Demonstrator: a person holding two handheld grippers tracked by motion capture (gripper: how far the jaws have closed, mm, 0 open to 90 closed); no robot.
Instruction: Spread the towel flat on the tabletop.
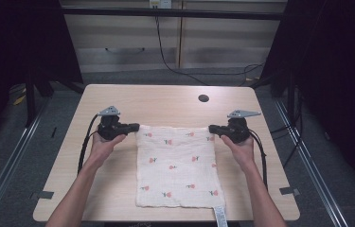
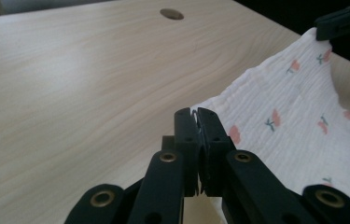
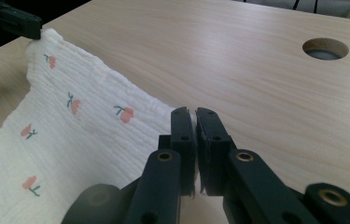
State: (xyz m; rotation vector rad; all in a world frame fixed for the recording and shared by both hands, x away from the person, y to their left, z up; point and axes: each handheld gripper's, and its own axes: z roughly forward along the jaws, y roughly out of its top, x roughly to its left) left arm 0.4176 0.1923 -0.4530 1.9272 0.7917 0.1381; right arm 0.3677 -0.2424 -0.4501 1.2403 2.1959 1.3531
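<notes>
High view: we pinch the cloth's (image 1: pixel 175 165) two far corners, left tool (image 1: pixel 135 126) and right tool (image 1: pixel 212 128) each pressed together on one. Its long axis runs from the tools back toward us, near edge resting on the tabletop (image 1: pixel 165 101).

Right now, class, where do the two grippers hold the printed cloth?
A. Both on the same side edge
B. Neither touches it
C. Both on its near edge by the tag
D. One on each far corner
D: the left gripper and the right gripper each pinch one far corner of the cloth, jaws closed on the fabric.
</notes>
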